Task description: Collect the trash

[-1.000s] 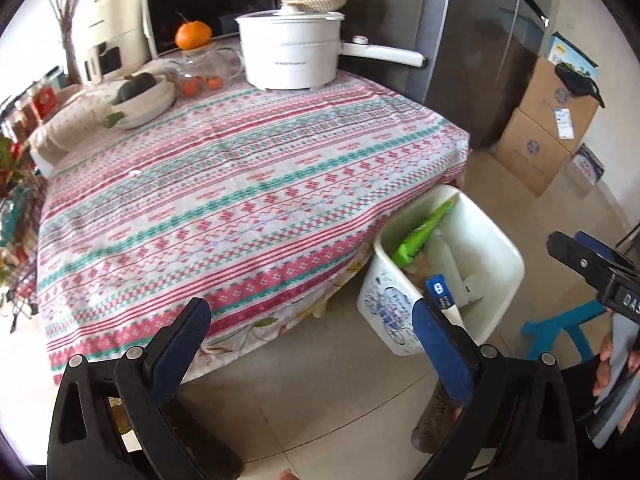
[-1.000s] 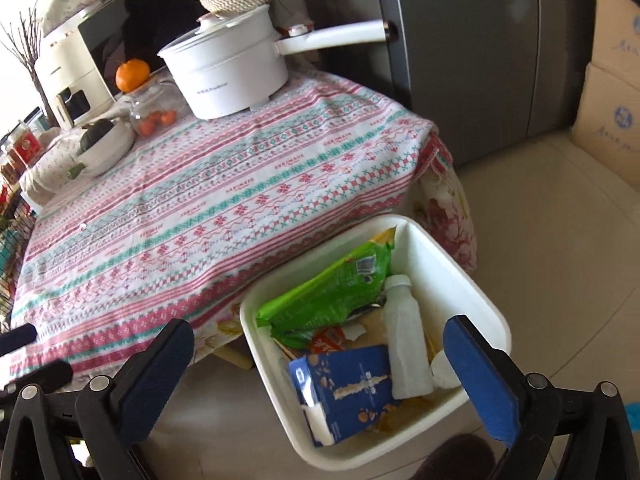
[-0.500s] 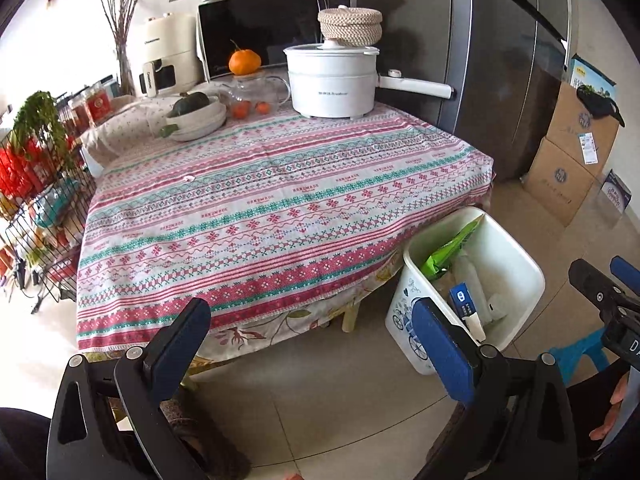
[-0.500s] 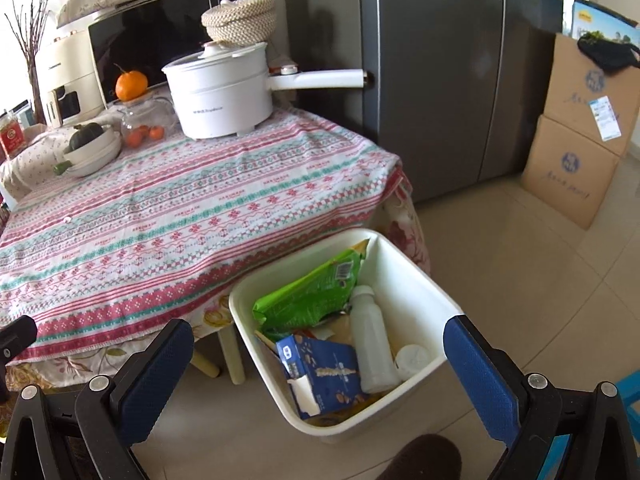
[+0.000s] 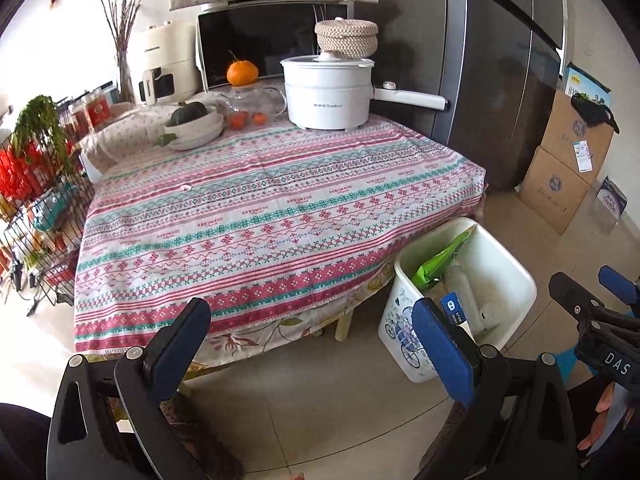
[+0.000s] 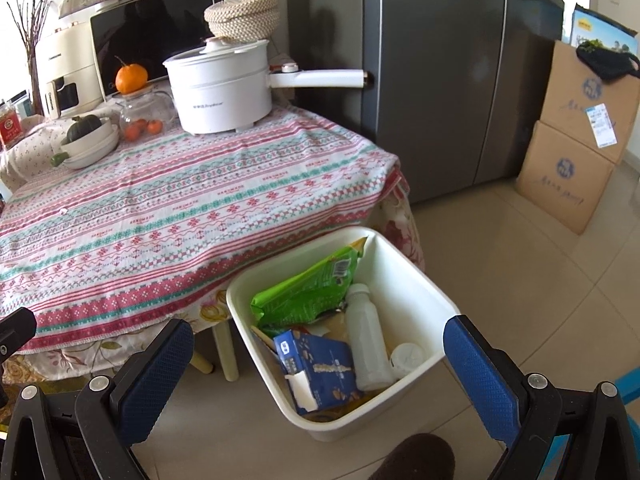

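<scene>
Both your grippers, left gripper (image 5: 308, 336) and right gripper (image 6: 320, 354), are spread wide, holding nothing. The trash bin (image 6: 416, 276) sits beside the table (image 6: 192, 200); the green bag (image 6: 304, 296) half-hides what's underneath.

Left wrist view: low, set back, facing across the desk (image 5: 280, 216) toward the fridge (image 5: 500, 80); bin (image 5: 516, 280) at lower right. Right wrist view: nearer, tilted down into the bin (image 6: 404, 264), desk (image 6: 160, 208) to its left; both share desk, pot (image 5: 326, 94) (image 6: 222, 86), fridge (image 6: 440, 80), bin.
</scene>
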A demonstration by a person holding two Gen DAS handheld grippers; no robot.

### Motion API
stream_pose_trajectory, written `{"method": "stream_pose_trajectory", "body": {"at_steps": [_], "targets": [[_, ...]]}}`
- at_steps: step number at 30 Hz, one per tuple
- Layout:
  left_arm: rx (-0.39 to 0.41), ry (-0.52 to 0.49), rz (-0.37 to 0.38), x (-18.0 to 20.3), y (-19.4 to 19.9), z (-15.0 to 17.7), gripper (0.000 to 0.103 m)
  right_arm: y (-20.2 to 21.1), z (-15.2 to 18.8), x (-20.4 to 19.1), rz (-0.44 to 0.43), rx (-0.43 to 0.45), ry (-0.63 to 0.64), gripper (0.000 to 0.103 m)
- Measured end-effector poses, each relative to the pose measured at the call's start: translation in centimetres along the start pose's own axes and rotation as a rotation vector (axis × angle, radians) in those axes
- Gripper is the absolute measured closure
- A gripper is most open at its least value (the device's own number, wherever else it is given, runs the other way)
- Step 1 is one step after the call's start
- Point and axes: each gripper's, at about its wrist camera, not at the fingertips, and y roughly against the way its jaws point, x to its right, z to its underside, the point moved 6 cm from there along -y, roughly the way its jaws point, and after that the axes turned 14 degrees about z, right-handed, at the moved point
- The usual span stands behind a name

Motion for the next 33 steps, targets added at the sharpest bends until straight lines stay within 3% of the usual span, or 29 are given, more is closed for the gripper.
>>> {"method": "stream_pose_trajectory", "body": {"at_steps": [33], "targets": [[0.019,-0.001,0.012,0.69,0.75,-0.21,0.001,0.0,0.05,0.04,0.03,0.0,-0.009,0.001]]}}
